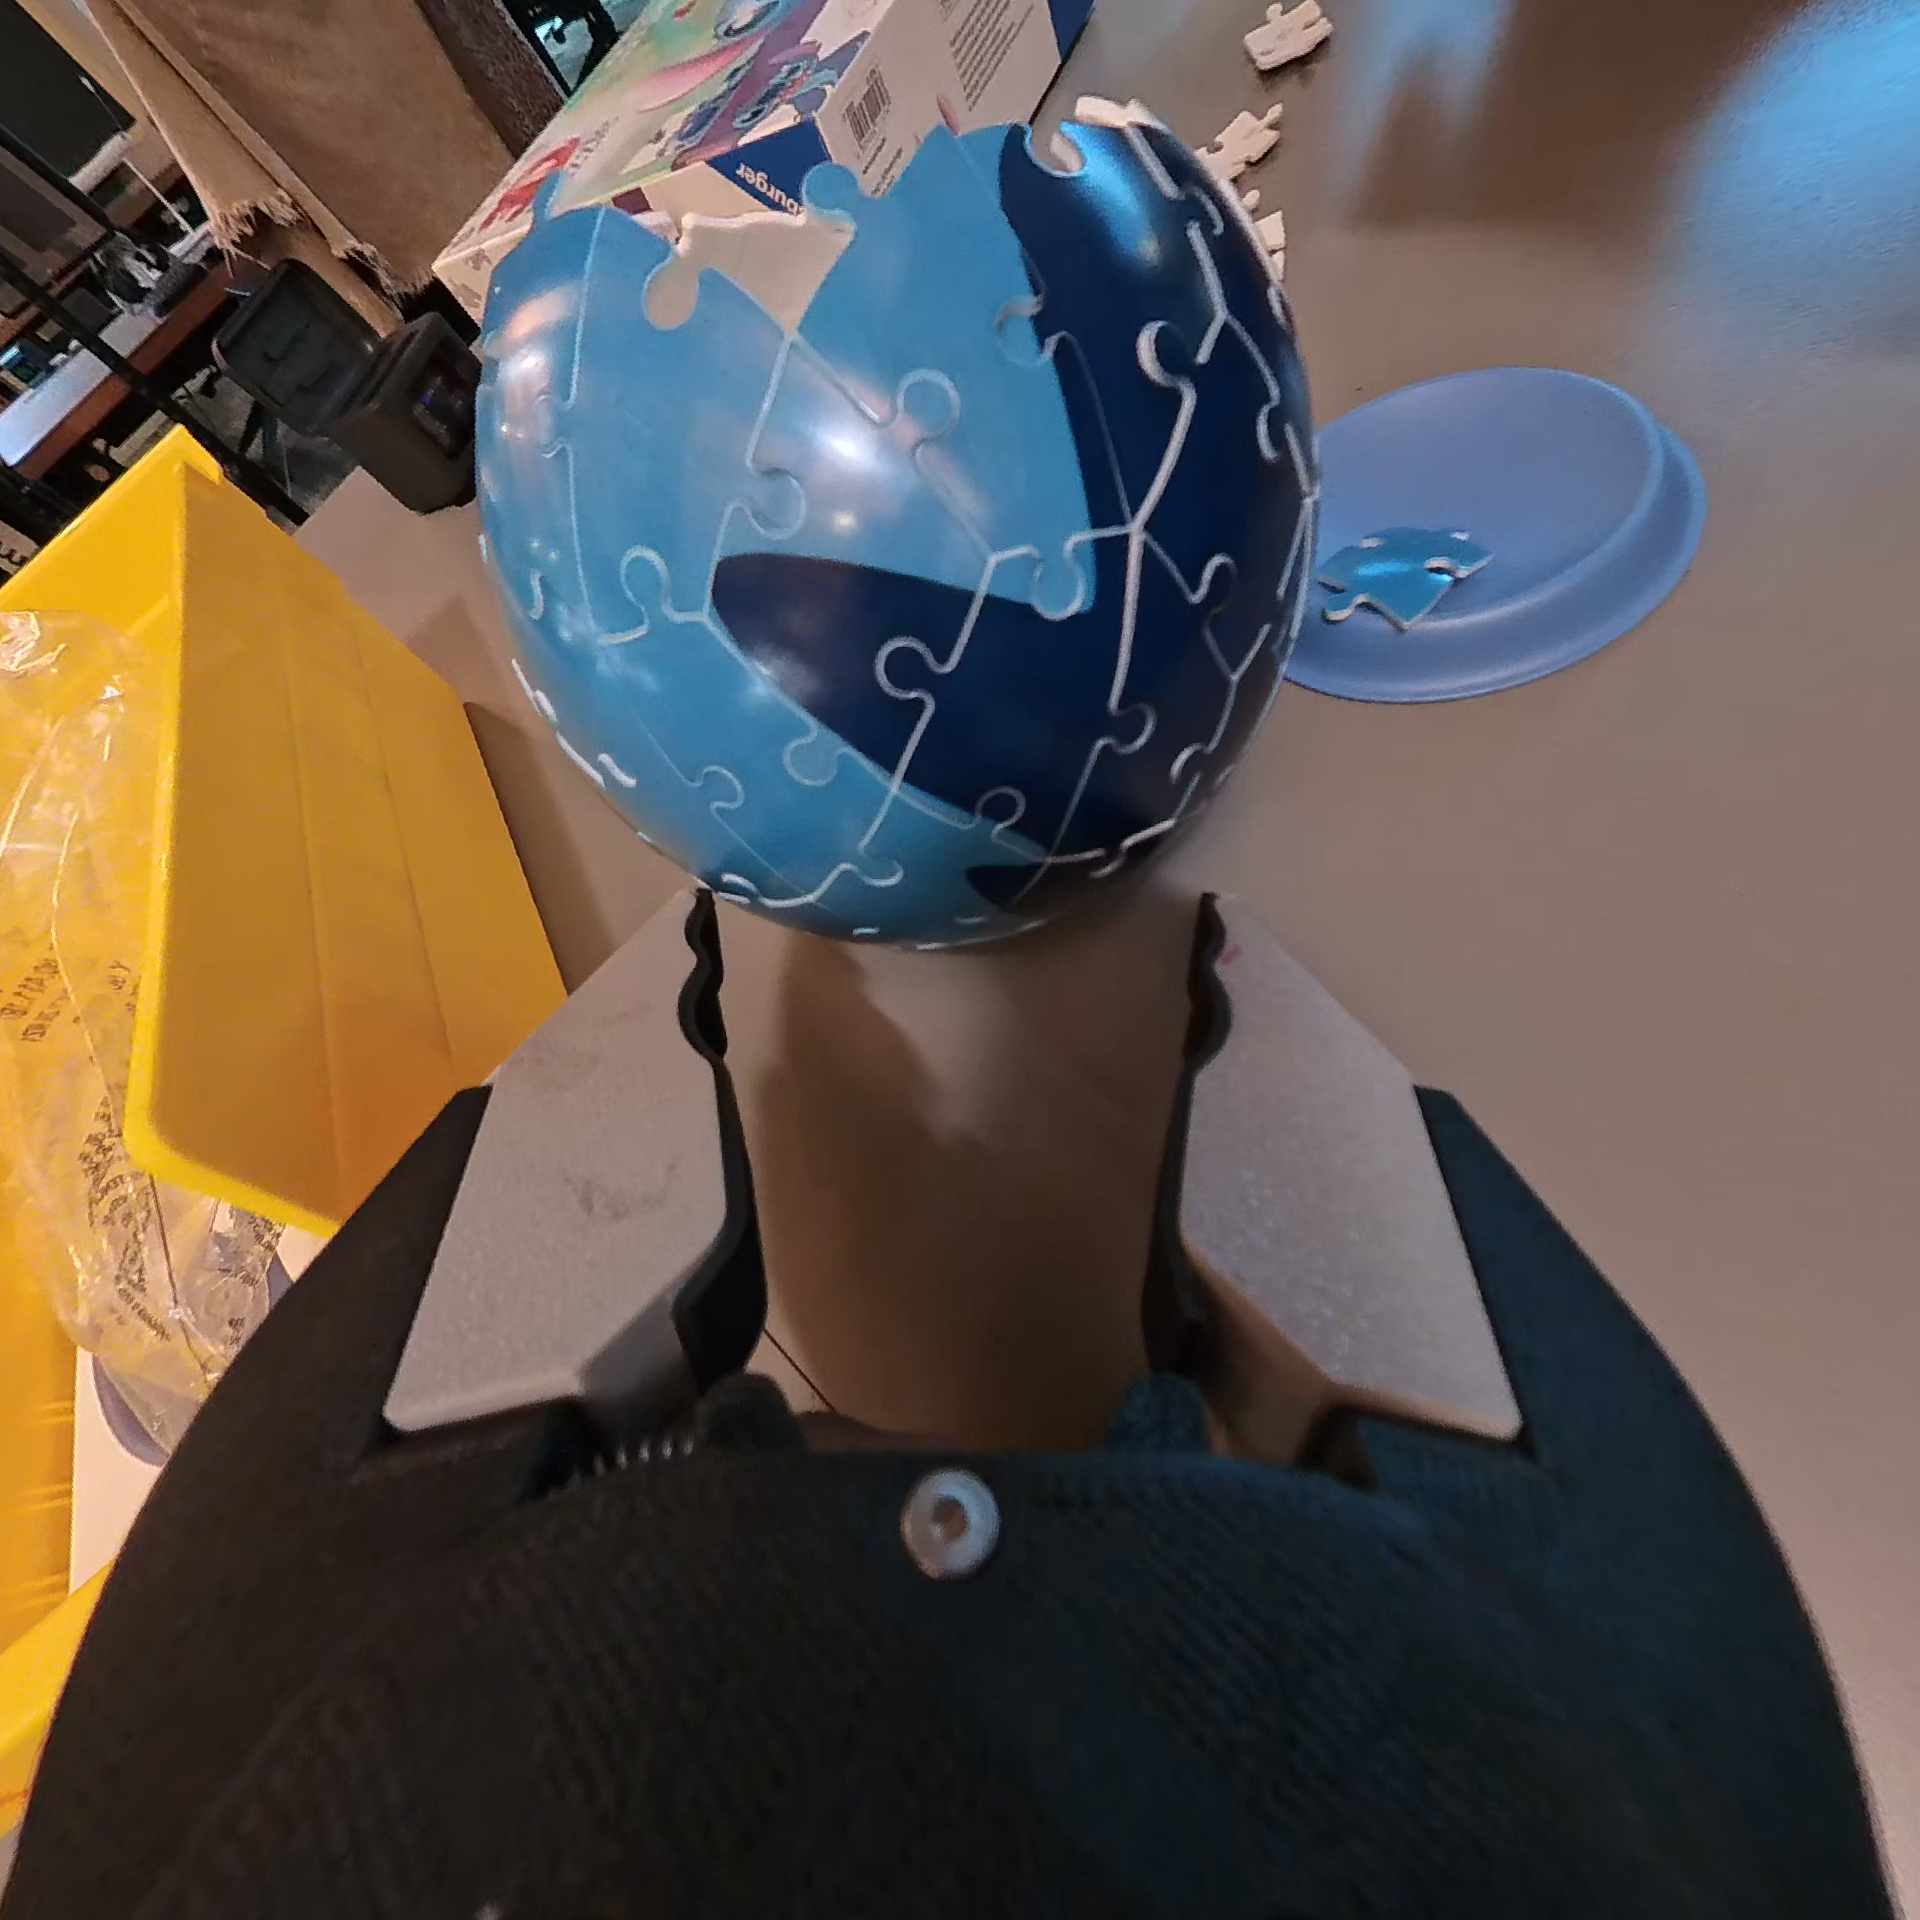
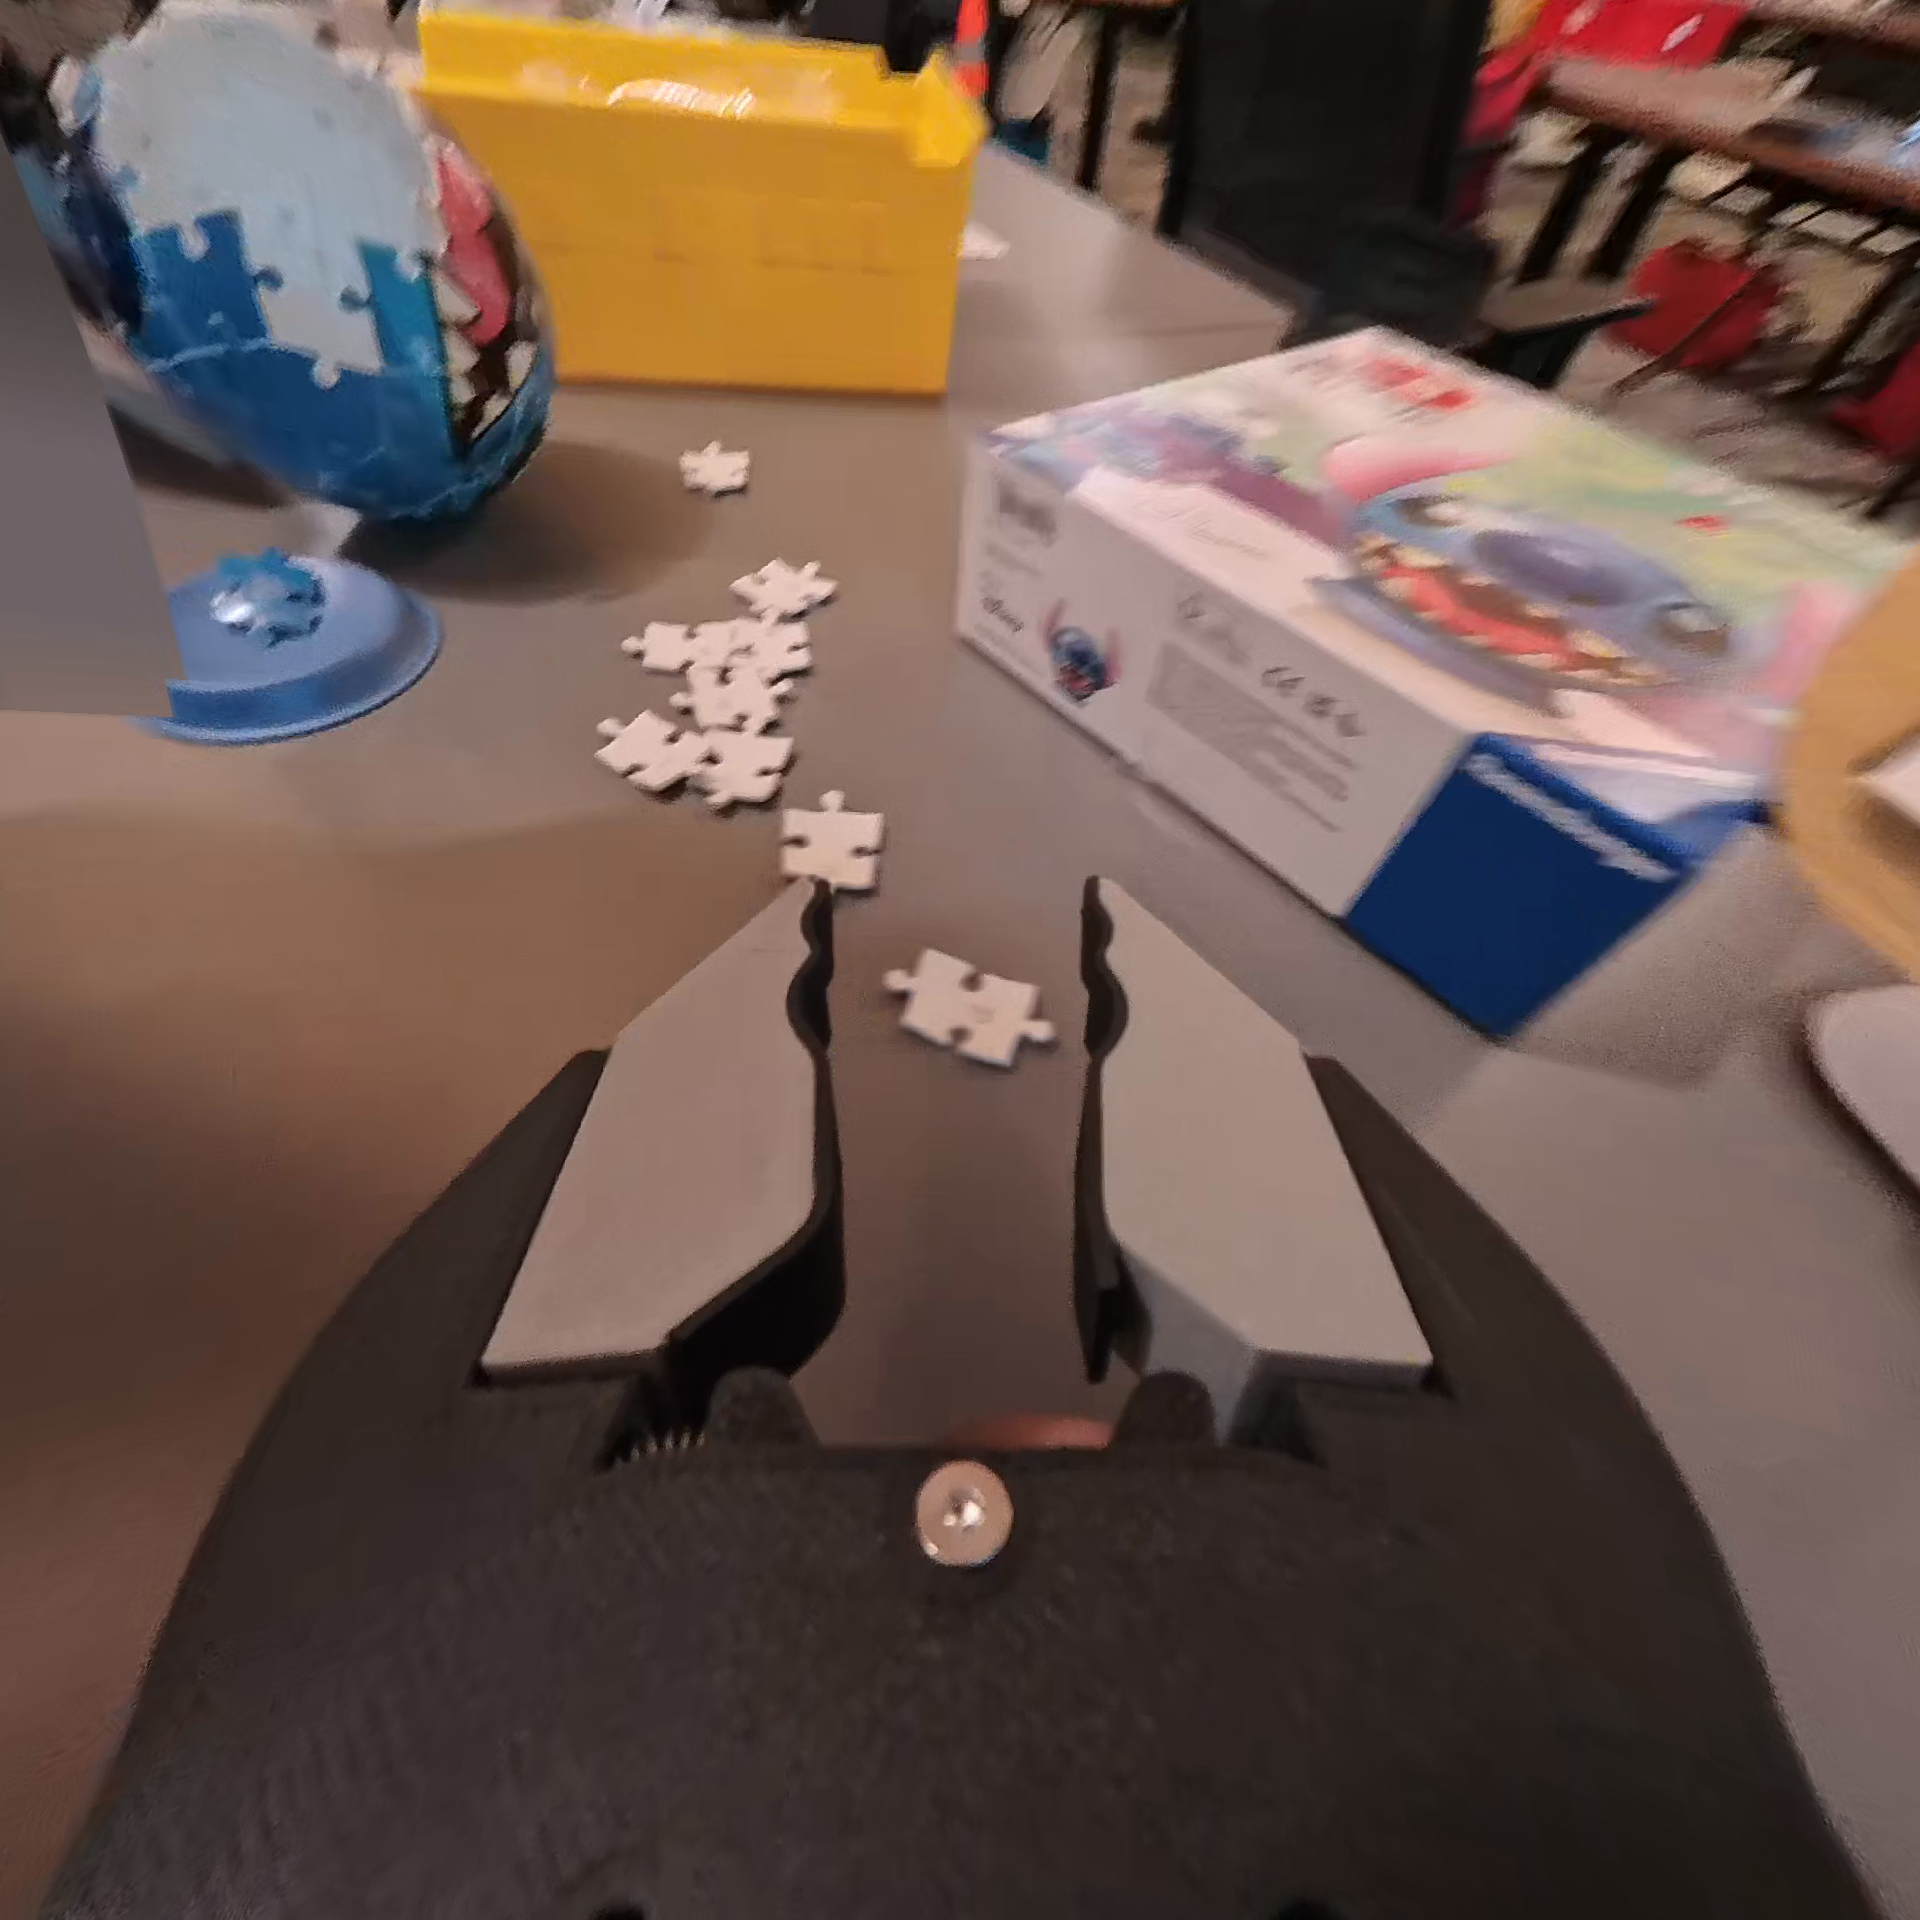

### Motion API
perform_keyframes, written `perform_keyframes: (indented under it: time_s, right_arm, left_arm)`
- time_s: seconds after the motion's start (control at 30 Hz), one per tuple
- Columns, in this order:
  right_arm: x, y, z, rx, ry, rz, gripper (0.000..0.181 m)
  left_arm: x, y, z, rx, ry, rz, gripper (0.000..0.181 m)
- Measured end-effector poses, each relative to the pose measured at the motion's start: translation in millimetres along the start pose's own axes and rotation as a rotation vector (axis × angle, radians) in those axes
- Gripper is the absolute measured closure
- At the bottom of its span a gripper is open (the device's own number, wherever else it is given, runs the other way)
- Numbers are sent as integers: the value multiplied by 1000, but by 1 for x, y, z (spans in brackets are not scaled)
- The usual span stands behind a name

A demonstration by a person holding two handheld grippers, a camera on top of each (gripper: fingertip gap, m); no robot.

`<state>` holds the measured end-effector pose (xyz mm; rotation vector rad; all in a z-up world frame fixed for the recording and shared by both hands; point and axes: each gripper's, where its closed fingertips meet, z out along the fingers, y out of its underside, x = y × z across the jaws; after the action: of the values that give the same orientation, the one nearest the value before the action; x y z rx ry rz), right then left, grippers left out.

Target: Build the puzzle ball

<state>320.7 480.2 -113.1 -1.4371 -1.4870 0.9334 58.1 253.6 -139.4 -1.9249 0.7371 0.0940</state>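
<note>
A partly built blue puzzle ball [image 1: 894, 540] with an open jagged top rests on the grey table just beyond my left gripper [image 1: 951, 909], which is open and empty, its tips at the ball's near underside. The ball also shows in the right wrist view [image 2: 301, 291] at the far left. My right gripper [image 2: 951, 894] is open and empty, low over the table. A white face-down puzzle piece [image 2: 971, 1006] lies between its fingers, another piece [image 2: 831, 847] sits at the left fingertip [image 2: 800, 904]. Several more loose pieces [image 2: 717, 696] lie beyond.
A blue round stand [image 1: 1507, 540] holds one blue piece [image 1: 1397, 571]; the stand also shows in the right wrist view [image 2: 343, 675]. The puzzle box [image 2: 1455, 644] lies to the right; in the left wrist view the box [image 1: 790, 94] is behind the ball. A yellow bin [image 2: 727, 229] stands at the back; in the left wrist view the bin [image 1: 270, 810] holds a plastic bag [image 1: 73, 997]. Spacing between my two grippers at the tips: around 35 centimeters.
</note>
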Motion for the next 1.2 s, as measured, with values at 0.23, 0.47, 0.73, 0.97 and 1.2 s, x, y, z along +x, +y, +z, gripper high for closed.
perform_keyframes:
  time_s: [0.23,0.47,0.73,0.97,1.2]
  right_arm:
    - [-57,5,65,-201,-145,-97,138]
    - [-60,10,95,-301,-198,-128,142]
    - [-63,12,110,-345,-264,-127,156]
    - [-56,-6,91,-277,-182,-155,156]
    - [-73,-34,62,-156,-195,-122,157]
  left_arm:
    - [0,-1,1,4,1,10,92]
    - [1,-1,1,8,-3,22,92]
    - [1,-1,1,6,-1,20,93]
    - [1,-2,1,11,-7,24,95]
    - [0,-6,-3,39,-64,77,99]
